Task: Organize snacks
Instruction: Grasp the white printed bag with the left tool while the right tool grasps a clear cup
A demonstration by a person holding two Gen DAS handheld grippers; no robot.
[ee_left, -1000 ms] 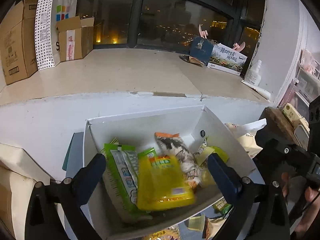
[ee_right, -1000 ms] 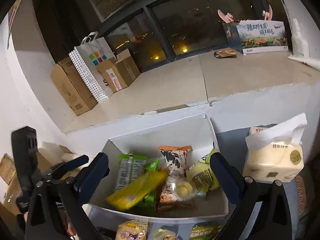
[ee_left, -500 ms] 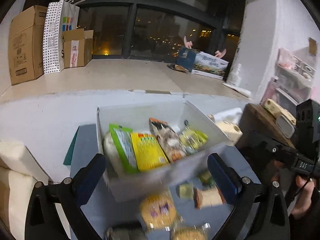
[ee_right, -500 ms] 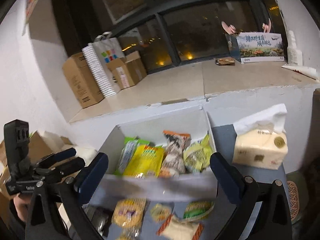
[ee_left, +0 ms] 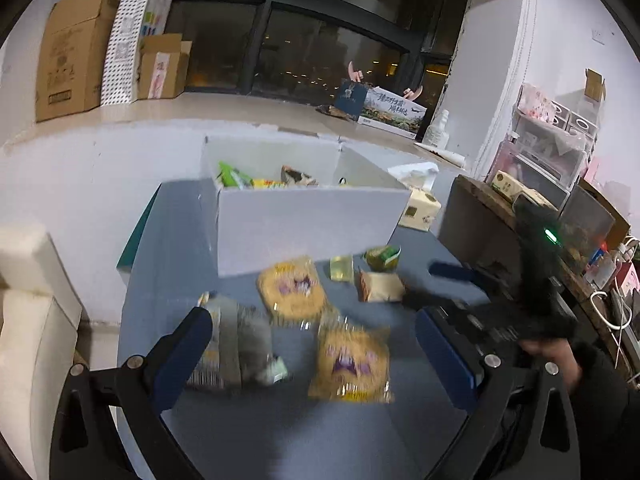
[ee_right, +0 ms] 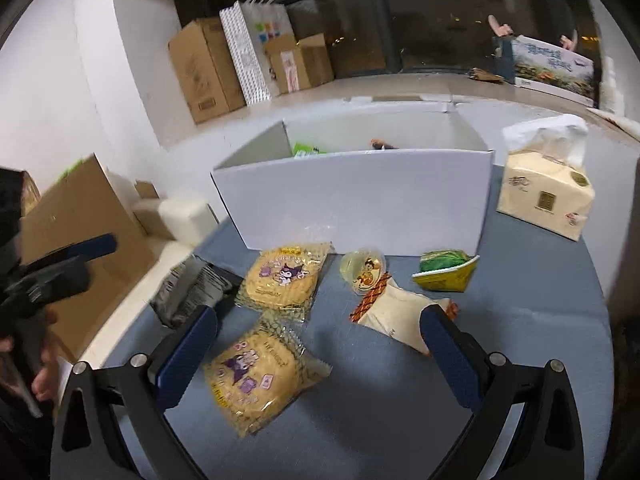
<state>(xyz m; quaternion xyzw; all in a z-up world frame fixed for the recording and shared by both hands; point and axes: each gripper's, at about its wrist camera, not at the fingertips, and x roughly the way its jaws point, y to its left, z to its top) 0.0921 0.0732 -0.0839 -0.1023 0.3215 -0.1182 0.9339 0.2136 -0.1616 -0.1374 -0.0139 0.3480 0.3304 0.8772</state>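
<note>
A white box [ee_left: 308, 220] [ee_right: 360, 204] holding several snack packets stands at the back of a blue table [ee_right: 400, 400]. In front of it lie loose snacks: two yellow wafer packs [ee_right: 286, 274] [ee_right: 260, 380], a grey packet [ee_right: 192, 292], a jelly cup [ee_right: 362, 270], a cream packet [ee_right: 400, 316] and a green-yellow packet [ee_right: 446, 268]. My left gripper [ee_left: 312, 340] is open and empty above the near wafer pack [ee_left: 352, 364]. My right gripper [ee_right: 320, 344] is open and empty above the snacks.
A tissue pack [ee_right: 546, 196] stands right of the box. Cardboard boxes [ee_left: 72, 52] and a paper bag [ee_left: 132, 40] sit on the window ledge behind. A cardboard sheet [ee_right: 88, 240] and white cushions [ee_left: 32, 292] lie left of the table. A dark cabinet [ee_left: 480, 216] stands on the right.
Both grippers have pulled back from over the box and come down toward the table. The loose snacks in front of the box are now in full view.
</note>
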